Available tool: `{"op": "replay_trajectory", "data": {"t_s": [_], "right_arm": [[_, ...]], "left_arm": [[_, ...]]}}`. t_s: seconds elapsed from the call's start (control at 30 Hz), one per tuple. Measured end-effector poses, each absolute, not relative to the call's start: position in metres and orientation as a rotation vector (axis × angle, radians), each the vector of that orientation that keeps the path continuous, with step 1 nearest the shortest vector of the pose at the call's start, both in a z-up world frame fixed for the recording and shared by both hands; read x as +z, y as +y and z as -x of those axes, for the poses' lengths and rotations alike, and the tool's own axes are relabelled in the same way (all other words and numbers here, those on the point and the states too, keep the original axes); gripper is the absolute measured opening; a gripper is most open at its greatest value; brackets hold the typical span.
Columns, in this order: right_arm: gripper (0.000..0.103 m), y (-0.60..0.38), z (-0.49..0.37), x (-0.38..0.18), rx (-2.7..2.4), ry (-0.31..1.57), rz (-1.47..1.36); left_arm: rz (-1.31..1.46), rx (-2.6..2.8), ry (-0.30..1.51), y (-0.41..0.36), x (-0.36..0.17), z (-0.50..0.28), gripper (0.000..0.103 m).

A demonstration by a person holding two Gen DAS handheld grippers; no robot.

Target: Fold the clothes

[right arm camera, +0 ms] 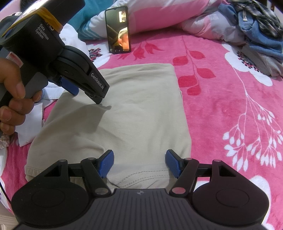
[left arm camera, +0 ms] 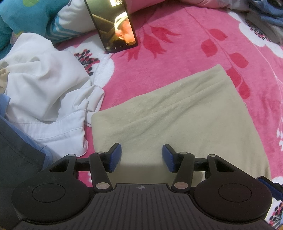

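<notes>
Beige garment [right arm camera: 123,113], folded flat, smooth rectangle on pink blanket [right arm camera: 221,106]

Setting: a home bedroom. The work surface is a bed covered by a pink floral blanket [right arm camera: 221,99]. Pillows [right arm camera: 150,19] lie at 12 o'clock; loose clothes [right arm camera: 258,30] are heaped at 2 o'clock.

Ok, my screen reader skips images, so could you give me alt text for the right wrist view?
A folded beige garment lies flat on a pink floral blanket, with the right gripper open above its near edge. The left gripper, held in a hand, points down at its far left part. A phone leans on pillows behind.
</notes>
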State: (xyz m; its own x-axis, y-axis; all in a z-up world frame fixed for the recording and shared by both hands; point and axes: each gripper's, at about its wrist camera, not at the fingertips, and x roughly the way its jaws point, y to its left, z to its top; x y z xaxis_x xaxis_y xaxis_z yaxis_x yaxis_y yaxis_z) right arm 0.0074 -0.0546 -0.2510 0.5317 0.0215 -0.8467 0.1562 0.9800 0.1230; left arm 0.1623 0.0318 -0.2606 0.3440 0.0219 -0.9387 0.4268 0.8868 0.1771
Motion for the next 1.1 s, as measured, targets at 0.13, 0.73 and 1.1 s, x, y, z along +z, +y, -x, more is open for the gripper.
{"op": "replay_trajectory", "data": {"t_s": [0.13,0.73,1.1], "right_arm": [[0.068,-0.0546,-0.0075,-0.2511,-0.081,1.009,-0.191],[0.069,-0.0529,-0.0068,-0.2515,-0.092,1.001,-0.190],[0.069,-0.0526,-0.0069,-0.2519,-0.097,0.998,-0.190]], "left_arm": [[-0.431,-0.270,1.200,0.0315,-0.2608,-0.1614,0.053],[-0.436,-0.274,1.200,0.0318,-0.2605,-0.1622,0.053],[-0.440,-0.276,1.201,0.0316,-0.2609,-0.1639,0.053]]}}
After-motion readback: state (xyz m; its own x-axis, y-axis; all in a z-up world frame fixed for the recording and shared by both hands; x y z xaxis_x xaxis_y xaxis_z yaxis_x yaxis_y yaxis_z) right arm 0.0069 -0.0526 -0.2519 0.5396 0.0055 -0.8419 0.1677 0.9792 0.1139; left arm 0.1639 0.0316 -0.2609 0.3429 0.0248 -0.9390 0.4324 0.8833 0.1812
